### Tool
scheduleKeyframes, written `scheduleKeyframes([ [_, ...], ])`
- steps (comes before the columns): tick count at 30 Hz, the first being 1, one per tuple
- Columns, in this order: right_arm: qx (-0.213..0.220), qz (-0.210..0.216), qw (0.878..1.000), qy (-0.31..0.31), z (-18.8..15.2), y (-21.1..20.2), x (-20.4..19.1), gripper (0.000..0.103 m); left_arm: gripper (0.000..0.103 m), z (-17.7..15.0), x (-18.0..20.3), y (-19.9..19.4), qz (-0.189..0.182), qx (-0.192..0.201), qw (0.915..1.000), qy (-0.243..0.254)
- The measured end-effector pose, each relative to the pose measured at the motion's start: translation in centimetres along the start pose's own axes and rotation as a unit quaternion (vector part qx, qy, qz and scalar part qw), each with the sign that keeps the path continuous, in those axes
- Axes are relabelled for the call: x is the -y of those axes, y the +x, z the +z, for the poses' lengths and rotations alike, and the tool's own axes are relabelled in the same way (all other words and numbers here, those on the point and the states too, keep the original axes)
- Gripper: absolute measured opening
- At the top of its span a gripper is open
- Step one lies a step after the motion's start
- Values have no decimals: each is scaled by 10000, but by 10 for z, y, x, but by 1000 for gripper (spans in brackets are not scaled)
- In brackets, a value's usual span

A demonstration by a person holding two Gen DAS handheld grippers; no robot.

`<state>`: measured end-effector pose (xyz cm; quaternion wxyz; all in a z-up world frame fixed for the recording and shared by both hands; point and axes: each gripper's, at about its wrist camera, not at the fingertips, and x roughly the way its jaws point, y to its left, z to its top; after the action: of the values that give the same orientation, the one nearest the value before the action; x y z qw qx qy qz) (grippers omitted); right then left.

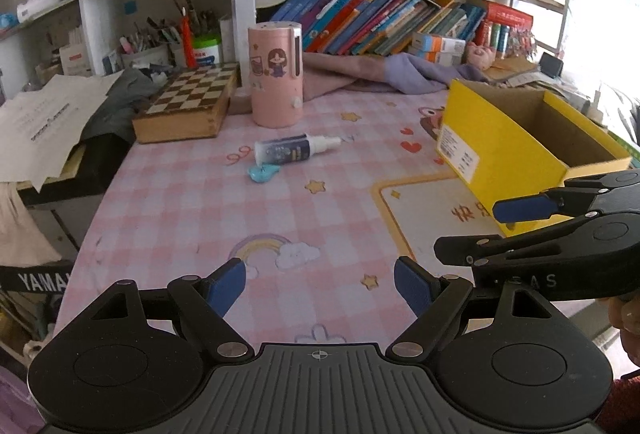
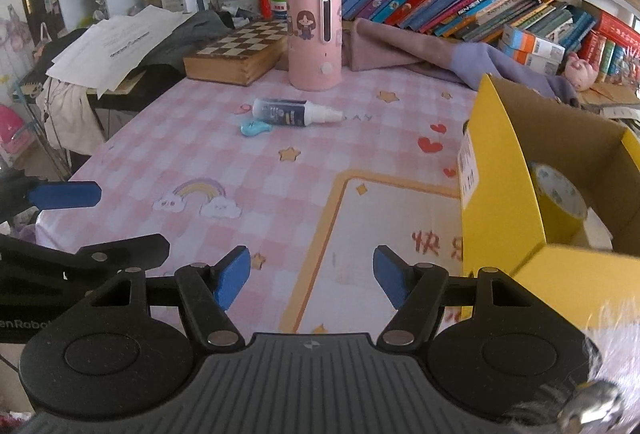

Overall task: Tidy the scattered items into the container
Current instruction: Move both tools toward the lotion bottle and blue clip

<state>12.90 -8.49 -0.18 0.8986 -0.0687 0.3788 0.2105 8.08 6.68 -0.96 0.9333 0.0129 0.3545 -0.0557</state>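
A small spray bottle (image 1: 294, 150) (image 2: 294, 112) with a dark label lies on its side on the pink checked tablecloth, and a light blue blob-shaped item (image 1: 262, 172) (image 2: 254, 128) touches its base. The open yellow cardboard box (image 1: 520, 138) (image 2: 496, 170) stands at the right with a roll of tape (image 2: 562, 200) inside. My left gripper (image 1: 320, 284) is open and empty over the cloth, well short of the bottle. My right gripper (image 2: 312, 276) is open and empty too, beside the box's near left corner. Each gripper shows at the edge of the other's view.
A tall pink cylinder holder (image 1: 275, 74) (image 2: 314, 38) stands behind the bottle, next to a wooden chess box (image 1: 188, 104) (image 2: 238, 54). Crumpled purple cloth (image 1: 380, 72) and rows of books (image 1: 380, 20) fill the back. Papers (image 1: 44, 120) overhang the table's left side.
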Motion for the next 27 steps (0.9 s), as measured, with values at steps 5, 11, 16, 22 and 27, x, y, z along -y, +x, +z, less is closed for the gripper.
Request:
scheduleKeyframes([
  [5,-22,58,10000,-18,14,15,4,66,84,10,-8,15,99,-63,9998,-134],
  [11,30,148,9998,155,37,29,15,66,84,23,-19,26,204,-95,9994,-244],
  [16,124,269,9993,234,62,43,22,66,84,33,-28,40,279,-105,9991,-317],
  [22,72,340,9994,83,89,67,22,66,84,43,-38,64,340,-200,9982,-445],
  [27,-110,412,9990,-152,106,91,20,66,83,48,-44,87,331,-243,9981,-459],
])
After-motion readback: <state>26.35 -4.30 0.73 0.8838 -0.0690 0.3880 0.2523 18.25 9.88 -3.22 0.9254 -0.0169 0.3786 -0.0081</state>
